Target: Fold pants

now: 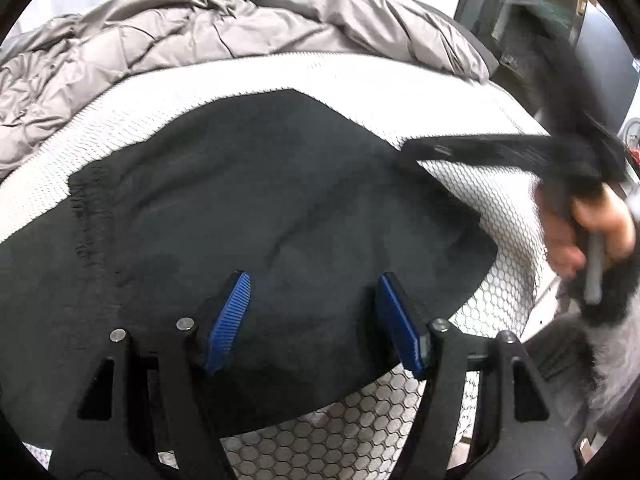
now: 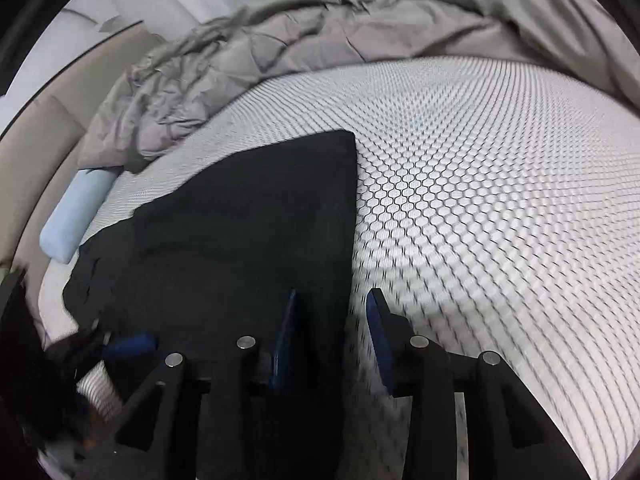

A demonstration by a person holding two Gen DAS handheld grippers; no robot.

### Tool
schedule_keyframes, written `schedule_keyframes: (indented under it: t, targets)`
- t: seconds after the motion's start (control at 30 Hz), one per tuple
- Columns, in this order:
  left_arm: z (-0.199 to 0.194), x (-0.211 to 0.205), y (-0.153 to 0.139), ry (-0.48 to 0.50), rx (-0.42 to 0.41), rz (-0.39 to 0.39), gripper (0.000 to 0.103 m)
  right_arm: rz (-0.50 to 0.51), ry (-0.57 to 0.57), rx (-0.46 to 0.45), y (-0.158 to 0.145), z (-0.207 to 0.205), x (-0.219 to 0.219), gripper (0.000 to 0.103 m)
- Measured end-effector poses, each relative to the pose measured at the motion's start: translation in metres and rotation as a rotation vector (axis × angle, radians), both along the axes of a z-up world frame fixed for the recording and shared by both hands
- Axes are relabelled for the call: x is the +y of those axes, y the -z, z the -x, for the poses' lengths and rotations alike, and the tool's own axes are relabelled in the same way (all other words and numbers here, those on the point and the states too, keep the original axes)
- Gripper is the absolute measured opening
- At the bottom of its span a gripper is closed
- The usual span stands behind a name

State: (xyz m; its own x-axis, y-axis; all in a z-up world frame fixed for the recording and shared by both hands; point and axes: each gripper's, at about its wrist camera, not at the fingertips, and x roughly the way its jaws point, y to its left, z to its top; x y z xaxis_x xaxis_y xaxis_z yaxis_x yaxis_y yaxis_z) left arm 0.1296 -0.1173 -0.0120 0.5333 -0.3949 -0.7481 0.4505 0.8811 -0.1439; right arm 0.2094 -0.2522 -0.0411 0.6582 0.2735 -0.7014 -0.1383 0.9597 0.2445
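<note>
Centrally, the black pants (image 1: 256, 200) lie folded flat on the hexagon-patterned mattress (image 2: 480, 184), which serves as landmark. Left gripper (image 1: 316, 320): above the pants near the mattress's front edge, jaws well apart, blue pads (image 1: 228, 320) holding nothing. Right gripper (image 2: 332, 344): over the pants' right edge, jaws partly open with no cloth between them. Grey quilt (image 1: 160, 44): bunched along the mattress's far side. Pale blue roll (image 2: 76, 216): at the mattress's left edge, beside the pants.

left gripper (image 1: 312, 320): jaws apart, angled down, empty | right gripper (image 2: 332, 340): narrower gap, nothing pinched, gripped by a hand (image 1: 592, 224)
</note>
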Motion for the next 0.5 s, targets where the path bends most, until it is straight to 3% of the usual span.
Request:
schedule_keyframes:
  t: [0.07,0.13,0.23,0.33,0.43,0.5]
  targets:
    - [-0.004,-0.001,0.001,-0.009,-0.014,-0.006,0.064,-0.004,-0.070,-0.077,-0.009,0.032,0.009,0.041]
    - [-0.013,-0.004,0.008,0.000,0.000,-0.026,0.064,-0.005,-0.151,-0.077,-0.006,0.033,0.030,0.045]
    - [-0.024,-0.006,0.020,0.035,0.014,-0.078,0.064,0.103,-0.237,0.009,0.022,0.019,0.066,0.045]
    - [-0.018,0.006,0.021,0.060,-0.008,-0.095,0.064,0.262,-0.305,-0.001,0.032,0.032,0.073,0.044]
    - [-0.006,0.022,0.025,0.074,0.008,-0.080,0.065,0.369,-0.214,0.005,0.024,0.051,0.037,0.046]
    - [0.001,0.028,0.026,0.048,-0.001,-0.085,0.066,0.331,-0.115,0.027,0.025,0.054,0.005,0.056]
